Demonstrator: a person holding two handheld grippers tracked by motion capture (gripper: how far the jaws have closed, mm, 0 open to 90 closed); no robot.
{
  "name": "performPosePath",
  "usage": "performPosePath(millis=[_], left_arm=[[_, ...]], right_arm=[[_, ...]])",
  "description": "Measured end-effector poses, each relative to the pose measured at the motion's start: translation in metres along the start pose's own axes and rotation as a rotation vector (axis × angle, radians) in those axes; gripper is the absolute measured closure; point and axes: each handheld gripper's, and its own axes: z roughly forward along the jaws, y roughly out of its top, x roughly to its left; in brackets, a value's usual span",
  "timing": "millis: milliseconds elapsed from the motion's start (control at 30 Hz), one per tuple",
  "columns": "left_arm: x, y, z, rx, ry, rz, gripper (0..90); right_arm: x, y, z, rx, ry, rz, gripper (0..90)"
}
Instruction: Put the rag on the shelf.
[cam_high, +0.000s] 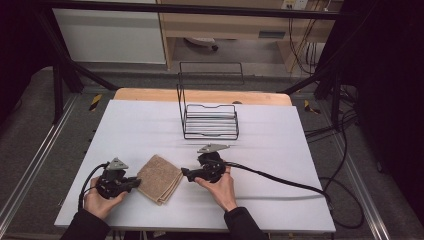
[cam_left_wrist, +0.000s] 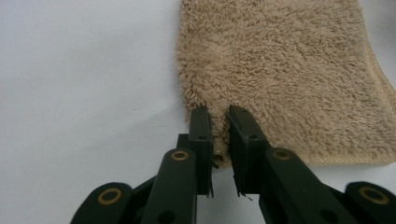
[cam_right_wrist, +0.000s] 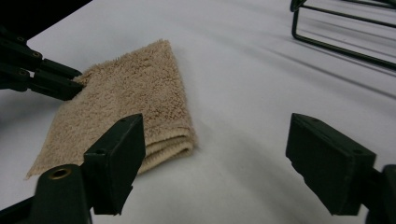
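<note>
A folded beige towel (cam_high: 159, 178) lies on the white table (cam_high: 280, 165) near the front, between the two hands. My left gripper (cam_high: 136, 183) comes at it from the left, and its jaws pinch the towel's near corner (cam_left_wrist: 219, 116); the fluffy cloth (cam_left_wrist: 280, 70) spreads away beyond the tips. My right gripper (cam_high: 184, 172) sits just right of the towel and points at it. Its jaws (cam_right_wrist: 215, 128) stand wide apart with bare table between them. The towel (cam_right_wrist: 126, 102) lies ahead and to the left there, with the left gripper (cam_right_wrist: 70, 84) on its far corner.
A black wire rack (cam_high: 210, 122) stands at the middle back of the table, its base bars also in the right gripper view (cam_right_wrist: 341, 28). A black cable (cam_high: 280, 180) trails from the right gripper across the table to the right edge.
</note>
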Motion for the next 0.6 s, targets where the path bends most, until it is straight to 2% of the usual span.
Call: performPosePath(millis=[167, 367, 433, 600], left_arm=[[0.0, 0.0, 0.0, 0.001, -0.002, 0.001, 80.4], [0.001, 0.0, 0.0, 0.002, -0.007, 0.001, 80.7], [0.001, 0.001, 0.0, 0.003, -0.009, 0.001, 80.8], [0.002, 0.001, 0.0, 0.006, -0.015, -0.008, 81.3]], right_arm=[[0.005, 0.002, 0.012, -0.002, -0.005, 0.02, 31.1], [0.014, 0.002, 0.031, 0.034, -0.019, 0.022, 46.2], [0.014, 0.001, 0.032, 0.038, -0.015, 0.024, 49.0], [0.018, -0.005, 0.035, 0.062, -0.005, 0.032, 62.4]])
